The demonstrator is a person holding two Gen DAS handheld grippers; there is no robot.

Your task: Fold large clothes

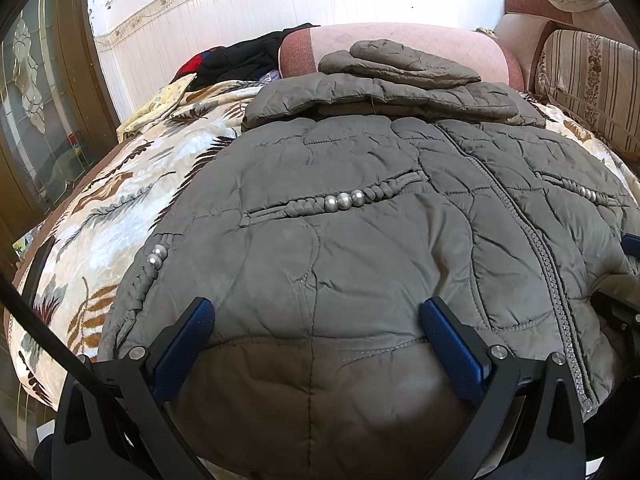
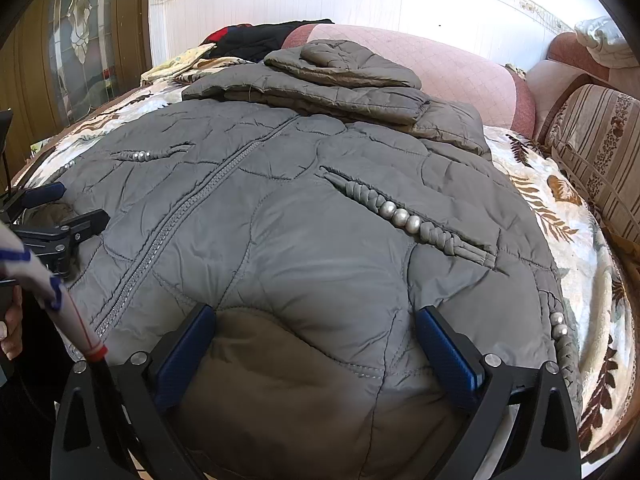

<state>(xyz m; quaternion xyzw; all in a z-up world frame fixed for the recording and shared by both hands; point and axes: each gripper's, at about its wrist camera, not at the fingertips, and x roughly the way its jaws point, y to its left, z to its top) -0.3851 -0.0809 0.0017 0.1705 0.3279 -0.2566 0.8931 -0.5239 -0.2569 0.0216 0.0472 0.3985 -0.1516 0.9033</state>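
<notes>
Left wrist view: grey quilted jacket (image 1: 340, 216) lies front-up, zipped, spread on a bed covered by a leaf-print blanket (image 1: 120, 200). Left tool (image 1: 316, 320) spread wide, blue-padded fingers (image 1: 188, 344) straddling the hem, resting on or just above the fabric, nothing pinched. Hem bulges up between the fingers. Zipper (image 1: 536, 236) runs from collar to hem, right of this tool. Bead-trimmed pocket slit (image 1: 344, 200) ahead of it. Sleeves (image 1: 400, 64) folded across the chest at the far end, near a pink bolster (image 1: 440, 40). Dark clothes (image 1: 248, 56) piled at the far left by the wall. Part of the right tool shows at the right edge.

Right wrist view: right tool (image 2: 316, 320) also spread wide over the hem of the same jacket (image 2: 320, 220), gripping nothing; fabric humps between its fingers (image 2: 444, 352). Zipper (image 2: 168, 236) to its left, beaded pocket slit (image 2: 400, 216) ahead right. Left tool (image 2: 66, 208) visible at the left edge over the hem; jaw state not clear from here. A hand (image 2: 10, 328) and a sleeve at far left. Striped sofa back (image 2: 592, 140) beside the bed, right.
</notes>
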